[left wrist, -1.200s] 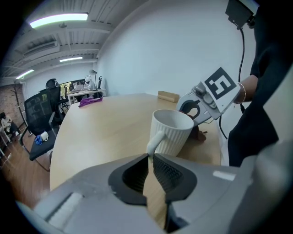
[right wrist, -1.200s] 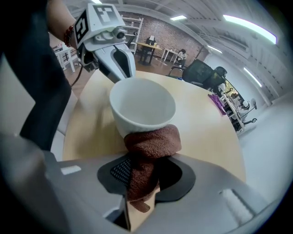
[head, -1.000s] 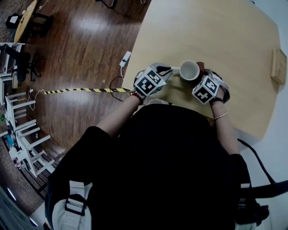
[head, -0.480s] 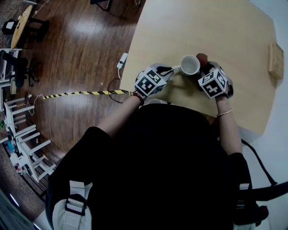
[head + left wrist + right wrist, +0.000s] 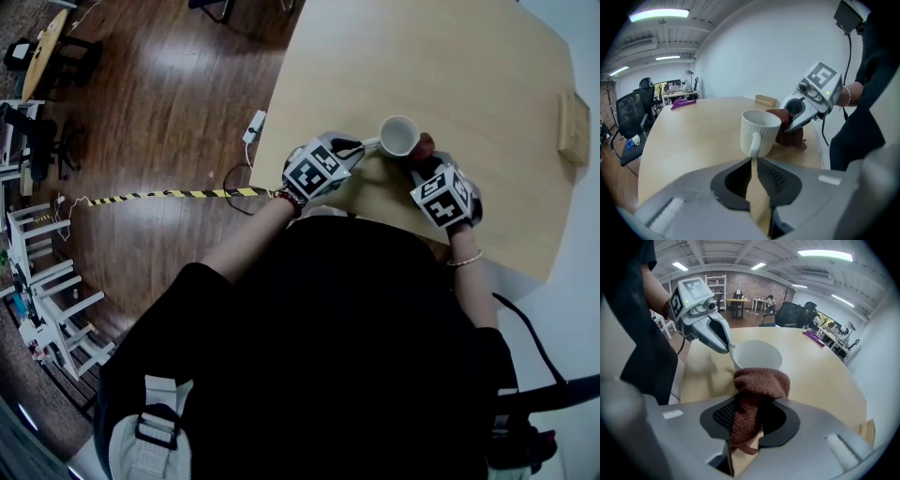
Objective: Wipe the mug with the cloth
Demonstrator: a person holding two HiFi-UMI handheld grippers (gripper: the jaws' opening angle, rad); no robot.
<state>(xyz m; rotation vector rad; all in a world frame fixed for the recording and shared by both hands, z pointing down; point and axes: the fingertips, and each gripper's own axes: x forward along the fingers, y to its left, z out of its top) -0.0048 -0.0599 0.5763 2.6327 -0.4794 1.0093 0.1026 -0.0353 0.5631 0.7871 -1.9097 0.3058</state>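
A white ribbed mug (image 5: pixel 398 136) (image 5: pixel 759 133) (image 5: pixel 757 355) sits near the front edge of the pale wooden table (image 5: pixel 450 66). My left gripper (image 5: pixel 364 145) (image 5: pixel 753 160) is shut on the mug's handle (image 5: pixel 753 143), with the mug straight ahead of its jaws. At the mug's right side, my right gripper (image 5: pixel 427 167) (image 5: pixel 750 413) is shut on a bunched brown cloth (image 5: pixel 425 145) (image 5: pixel 759 385) (image 5: pixel 790 131). The cloth presses against the mug's outer wall just below the rim. Each gripper shows in the other's view: the right gripper (image 5: pixel 806 105), the left gripper (image 5: pixel 705 319).
A small wooden block (image 5: pixel 569 122) (image 5: pixel 766 100) lies at the table's right edge. A purple item (image 5: pixel 683 102) lies at the table's far end. On the wooden floor to the left are a power strip (image 5: pixel 255 127), striped tape and chairs.
My right gripper has shifted and rolled beside the mug with the cloth still in it. The left gripper has kept its hold on the handle and barely moved.
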